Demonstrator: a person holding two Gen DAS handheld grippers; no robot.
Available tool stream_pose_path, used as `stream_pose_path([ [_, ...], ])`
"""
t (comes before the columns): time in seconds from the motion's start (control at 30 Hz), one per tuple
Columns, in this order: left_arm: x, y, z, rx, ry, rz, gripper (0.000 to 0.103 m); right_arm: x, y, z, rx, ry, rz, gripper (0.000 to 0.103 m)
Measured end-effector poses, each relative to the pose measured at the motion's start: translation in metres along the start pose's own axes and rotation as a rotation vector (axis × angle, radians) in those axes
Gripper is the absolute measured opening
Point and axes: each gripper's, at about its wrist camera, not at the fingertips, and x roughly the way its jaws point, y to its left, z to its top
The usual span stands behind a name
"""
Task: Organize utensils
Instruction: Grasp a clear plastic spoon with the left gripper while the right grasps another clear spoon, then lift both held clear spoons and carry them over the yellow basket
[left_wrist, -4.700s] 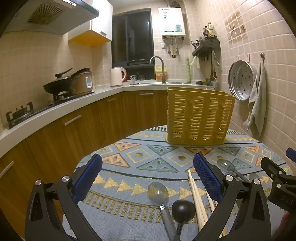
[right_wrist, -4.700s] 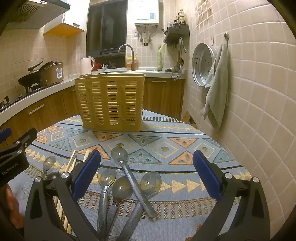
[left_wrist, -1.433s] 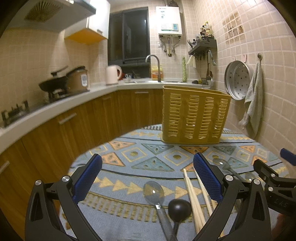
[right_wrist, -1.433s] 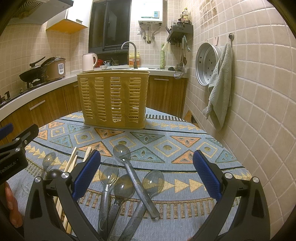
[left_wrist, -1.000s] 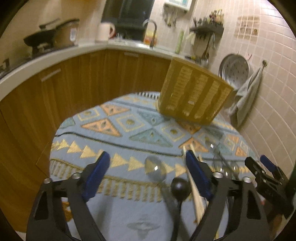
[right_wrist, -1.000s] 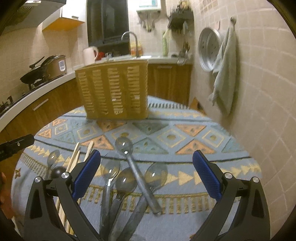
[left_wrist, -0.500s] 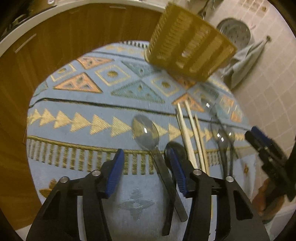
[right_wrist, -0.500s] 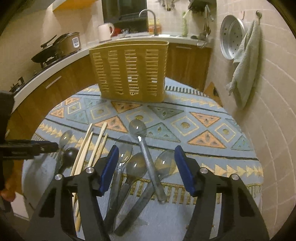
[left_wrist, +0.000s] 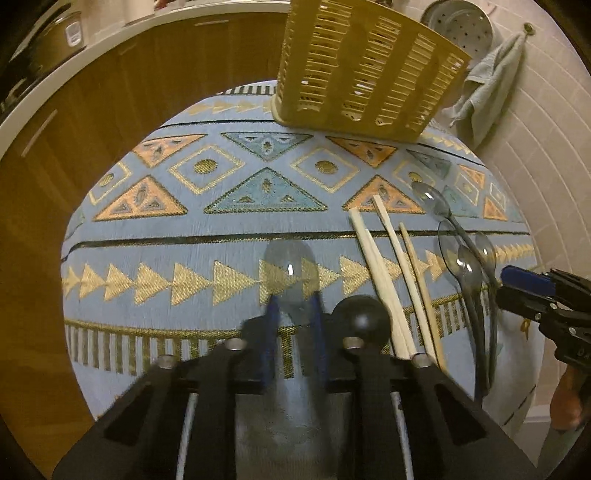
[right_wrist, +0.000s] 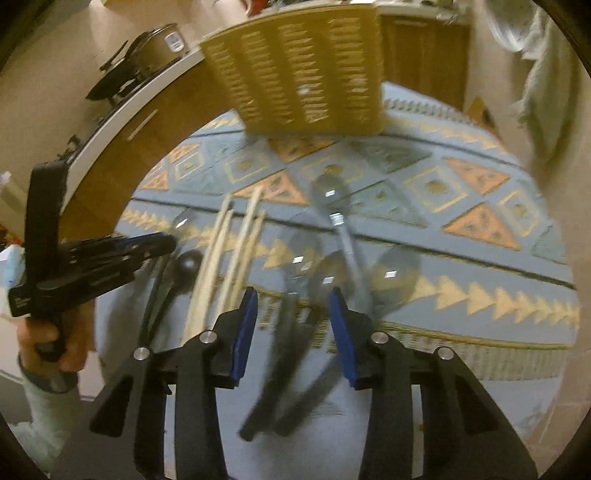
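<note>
A yellow slotted utensil basket (left_wrist: 365, 74) stands at the far side of a round table with a blue patterned cloth (left_wrist: 166, 229); it also shows in the right wrist view (right_wrist: 306, 74). My left gripper (left_wrist: 293, 299) has its blue pads close on both sides of a clear grey spoon (left_wrist: 290, 269); contact is unclear. A black ladle (left_wrist: 362, 315) and wooden chopsticks (left_wrist: 384, 269) lie just right of it. My right gripper (right_wrist: 293, 295) is partly open over a pile of grey spoons (right_wrist: 314, 280), which is blurred.
More grey spoons (left_wrist: 458, 251) lie at the table's right. Wooden cabinets and a counter (left_wrist: 74, 92) curve round the left. A tiled wall with a hanging towel (left_wrist: 491, 81) and a steel pan is at the right.
Both grippers have tipped down toward the table and narrowed. The left one has come down around the clear spoon; the right one has come down over the spoon pile.
</note>
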Motion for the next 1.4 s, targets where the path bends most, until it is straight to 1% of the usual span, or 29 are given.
stream_pose_path([
  [0.03,-0.002,0.003,0.002,0.0,-0.006,-0.016,0.0,0.003,0.003,0.002,-0.005,0.007,-0.007,0.037],
  [0.1,-0.004,0.008,0.003,-0.007,-0.011,-0.029,0.0,0.006,0.003,0.01,-0.006,0.002,-0.066,0.037],
  [0.17,-0.003,0.014,0.007,-0.015,-0.012,-0.024,0.0,0.011,-0.004,0.021,0.004,0.004,-0.097,0.036],
  [0.2,-0.002,0.016,0.008,-0.019,-0.012,-0.031,0.0,0.017,-0.009,0.029,0.008,0.023,-0.113,0.036],
  [0.27,0.001,0.021,0.01,-0.035,-0.002,-0.062,0.0,0.026,-0.018,0.04,0.016,0.053,-0.152,0.032],
  [0.37,-0.003,0.025,0.009,-0.04,-0.001,-0.123,0.0,0.033,-0.026,0.049,-0.009,0.087,-0.172,0.03],
  [0.43,-0.005,0.026,0.008,-0.038,0.012,-0.143,0.0,0.039,-0.031,0.053,-0.015,0.121,-0.157,0.027],
  [0.47,-0.007,0.026,0.009,-0.037,0.017,-0.167,0.002,0.043,-0.032,0.054,-0.013,0.14,-0.13,0.027],
  [0.57,-0.009,0.022,0.007,-0.026,0.038,-0.183,0.008,0.048,-0.031,0.059,-0.036,0.155,-0.132,0.027],
  [0.63,-0.005,0.018,0.007,-0.01,0.067,-0.164,0.009,0.05,-0.031,0.063,-0.048,0.164,-0.139,0.025],
  [0.7,0.002,0.012,0.007,0.009,0.103,-0.138,0.009,0.052,-0.029,0.067,-0.06,0.172,-0.143,0.024],
  [0.77,0.002,0.006,0.006,0.033,0.11,-0.123,0.013,0.054,-0.025,0.068,-0.083,0.181,-0.152,0.024],
  [0.87,0.003,0.001,0.009,0.042,0.131,-0.088,0.013,0.059,-0.018,0.071,-0.099,0.202,-0.165,0.024],
  [0.97,0.005,-0.009,0.013,0.071,0.169,-0.041,0.013,0.063,-0.019,0.077,-0.082,0.238,-0.149,0.024],
  [1.0,0.005,-0.012,0.014,0.078,0.177,-0.029,0.015,0.063,-0.021,0.077,-0.079,0.245,-0.143,0.024],
  [1.07,0.006,-0.015,0.014,0.08,0.193,-0.019,0.016,0.064,-0.022,0.08,-0.083,0.264,-0.135,0.024],
  [1.23,0.01,-0.021,0.016,0.1,0.202,0.024,0.016,0.068,-0.015,0.084,-0.124,0.287,-0.156,0.024],
  [1.27,0.011,-0.022,0.017,0.097,0.203,0.036,0.012,0.069,-0.014,0.084,-0.127,0.292,-0.164,0.024],
  [1.3,0.012,-0.023,0.017,0.106,0.198,0.048,0.011,0.07,-0.013,0.084,-0.13,0.296,-0.17,0.024],
  [1.33,0.014,-0.025,0.017,0.122,0.189,0.059,0.011,0.072,-0.009,0.086,-0.134,0.304,-0.182,0.023],
  [1.37,0.014,-0.028,0.017,0.131,0.182,0.065,0.01,0.075,-0.005,0.087,-0.14,0.306,-0.203,0.019],
  [1.4,0.015,-0.031,0.018,0.143,0.174,0.076,0.01,0.076,-0.003,0.088,-0.144,0.308,-0.219,0.01],
])
